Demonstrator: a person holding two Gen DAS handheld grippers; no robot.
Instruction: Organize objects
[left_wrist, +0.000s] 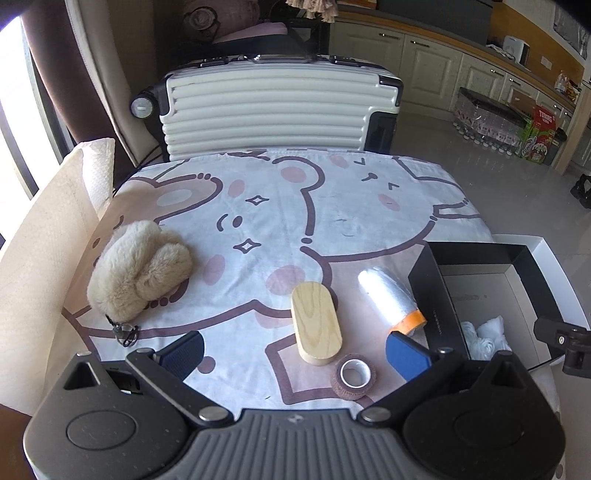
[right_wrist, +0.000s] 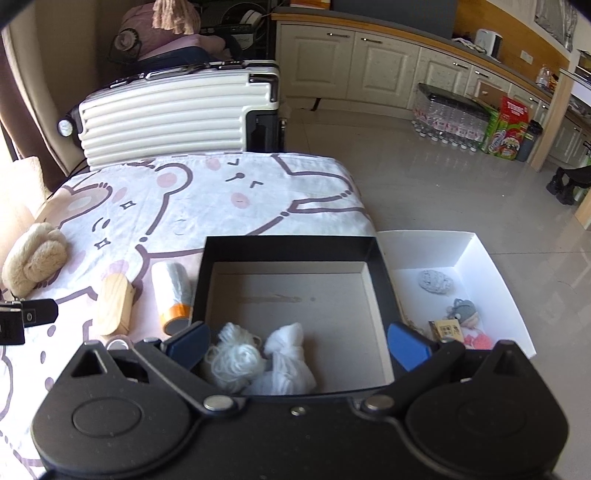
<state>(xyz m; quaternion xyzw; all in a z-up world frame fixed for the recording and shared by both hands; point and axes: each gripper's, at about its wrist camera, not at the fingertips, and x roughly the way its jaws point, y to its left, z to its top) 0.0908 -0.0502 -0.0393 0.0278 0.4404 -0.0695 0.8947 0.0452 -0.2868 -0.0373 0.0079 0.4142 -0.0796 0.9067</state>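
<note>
On the cartoon-print cloth lie a fluffy cream plush (left_wrist: 138, 273), an oval wooden block (left_wrist: 317, 323), a clear film roll with an orange end (left_wrist: 389, 295) and a small brown tape roll (left_wrist: 354, 376). My left gripper (left_wrist: 295, 354) is open just above the tape roll and the block's near end. A black box (right_wrist: 291, 245) holds a white yarn ball (right_wrist: 236, 360) and a white cloth bundle (right_wrist: 286, 363). My right gripper (right_wrist: 297, 345) hangs open over that box's near side, holding nothing. The block (right_wrist: 112, 304), film roll (right_wrist: 171, 290) and plush (right_wrist: 35, 258) lie to its left.
A white box (right_wrist: 476, 254) right of the black one holds small knitted toys and a tiny carton. A cream ribbed suitcase (left_wrist: 273, 110) stands behind the table. A beige cushion (left_wrist: 44, 240) borders the table's left edge. Tiled floor, cabinets and bottle packs lie to the right.
</note>
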